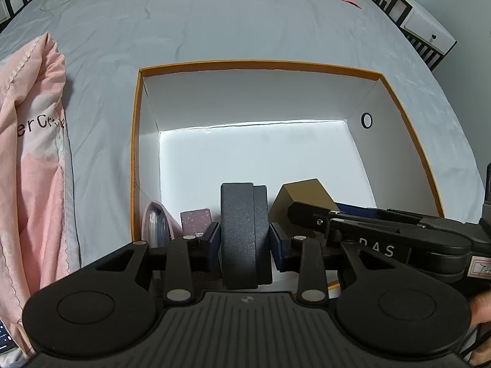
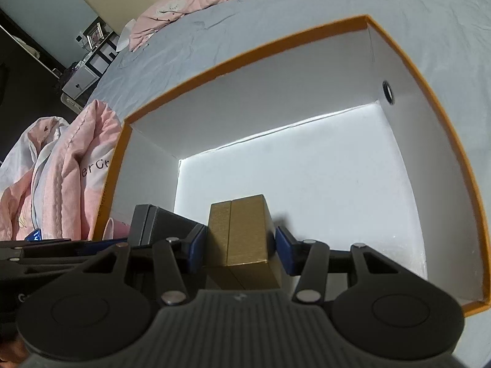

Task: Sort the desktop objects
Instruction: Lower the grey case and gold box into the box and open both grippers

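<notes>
Resting on a grey bedsheet (image 1: 153, 30), an orange-rimmed box (image 1: 254, 65) with white inner walls is seen from above. A dark grey case (image 1: 242, 230) is clamped between the blue pads of the left gripper (image 1: 244, 239), and a gold box (image 2: 245, 239) is gripped by the right gripper (image 2: 241, 245); both are held over the near part of the box. A small purple card (image 1: 196, 221) and a pink-edged item (image 1: 158, 224) are seen at its near-left corner. Most of the white floor is left bare. Pink bedding (image 1: 33, 141) is piled left of the box, and white cabinets (image 1: 426, 27) are placed beyond the bed.
</notes>
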Demonstrator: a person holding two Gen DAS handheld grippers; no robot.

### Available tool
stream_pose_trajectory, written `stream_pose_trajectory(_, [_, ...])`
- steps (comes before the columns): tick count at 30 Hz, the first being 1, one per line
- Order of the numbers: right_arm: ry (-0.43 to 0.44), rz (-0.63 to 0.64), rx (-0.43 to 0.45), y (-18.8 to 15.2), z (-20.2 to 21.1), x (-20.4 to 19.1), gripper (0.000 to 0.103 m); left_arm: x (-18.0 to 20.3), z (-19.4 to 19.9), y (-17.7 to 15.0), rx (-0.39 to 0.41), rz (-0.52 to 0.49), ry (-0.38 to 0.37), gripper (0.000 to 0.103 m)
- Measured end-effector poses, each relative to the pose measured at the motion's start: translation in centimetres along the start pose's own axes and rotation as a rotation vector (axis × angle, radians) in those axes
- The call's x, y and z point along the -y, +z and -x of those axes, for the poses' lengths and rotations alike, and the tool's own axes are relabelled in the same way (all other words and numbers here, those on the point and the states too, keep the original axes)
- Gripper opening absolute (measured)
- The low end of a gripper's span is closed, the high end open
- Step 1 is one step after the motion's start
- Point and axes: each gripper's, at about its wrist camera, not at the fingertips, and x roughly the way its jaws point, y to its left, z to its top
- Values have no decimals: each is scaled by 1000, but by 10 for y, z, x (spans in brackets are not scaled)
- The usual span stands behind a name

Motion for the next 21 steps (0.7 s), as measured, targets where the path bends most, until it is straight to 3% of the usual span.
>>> stream_pose_trajectory(6, [-27, 12, 12, -2, -3, -2, 51, 2, -5, 0, -43, -11, -1, 38])
stream_pose_trajectory(12, [-27, 18, 4, -3, -9, -3, 51, -1, -3, -1, -36, -6, -16, 38])
stream_pose_trajectory(17, [-32, 25, -20, -4, -12, -6, 52, -9, 24, -5, 71, -2, -50, 41])
stream_pose_trajectory(19, [-27, 23, -33, -5, -15, -8, 52, -19, 37, -8, 120, 25, -53, 49])
stream_pose_trajectory(21, [-21, 30, -42, -5, -17, -11, 52, -32, 48, -13, 163, 64, -47, 49])
